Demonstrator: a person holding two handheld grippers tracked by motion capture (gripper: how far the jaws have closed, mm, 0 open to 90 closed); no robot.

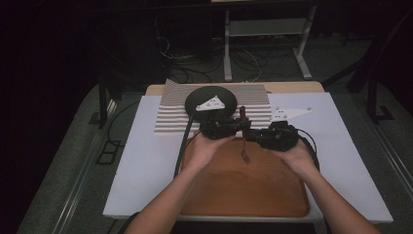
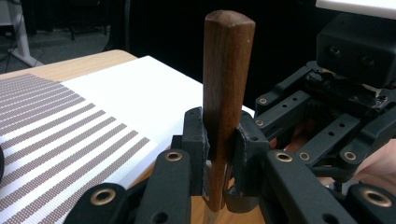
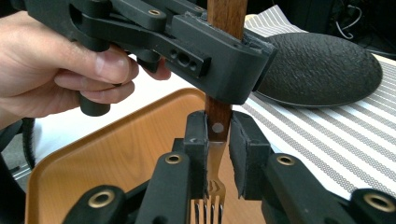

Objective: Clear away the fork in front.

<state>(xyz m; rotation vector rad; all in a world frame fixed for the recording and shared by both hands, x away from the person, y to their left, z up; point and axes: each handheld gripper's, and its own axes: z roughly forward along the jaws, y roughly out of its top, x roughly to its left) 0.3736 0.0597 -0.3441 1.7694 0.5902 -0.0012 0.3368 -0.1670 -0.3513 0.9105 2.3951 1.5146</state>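
Fork (image 3: 215, 140), wooden-handled, upright above tray (image 1: 234, 190). Your left gripper (image 2: 223, 154) clamps its handle; your right gripper (image 3: 218, 140) clamps it lower, near the tines.

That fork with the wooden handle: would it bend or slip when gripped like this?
The fork probably stays stiff: its handle runs straight between both grippers. The smooth wood may slip a little. Held upright, tines down, it would likely drop onto the tray if released.

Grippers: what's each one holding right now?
Left gripper: shut on the fork's wooden handle.
Right gripper: shut on the fork lower down.
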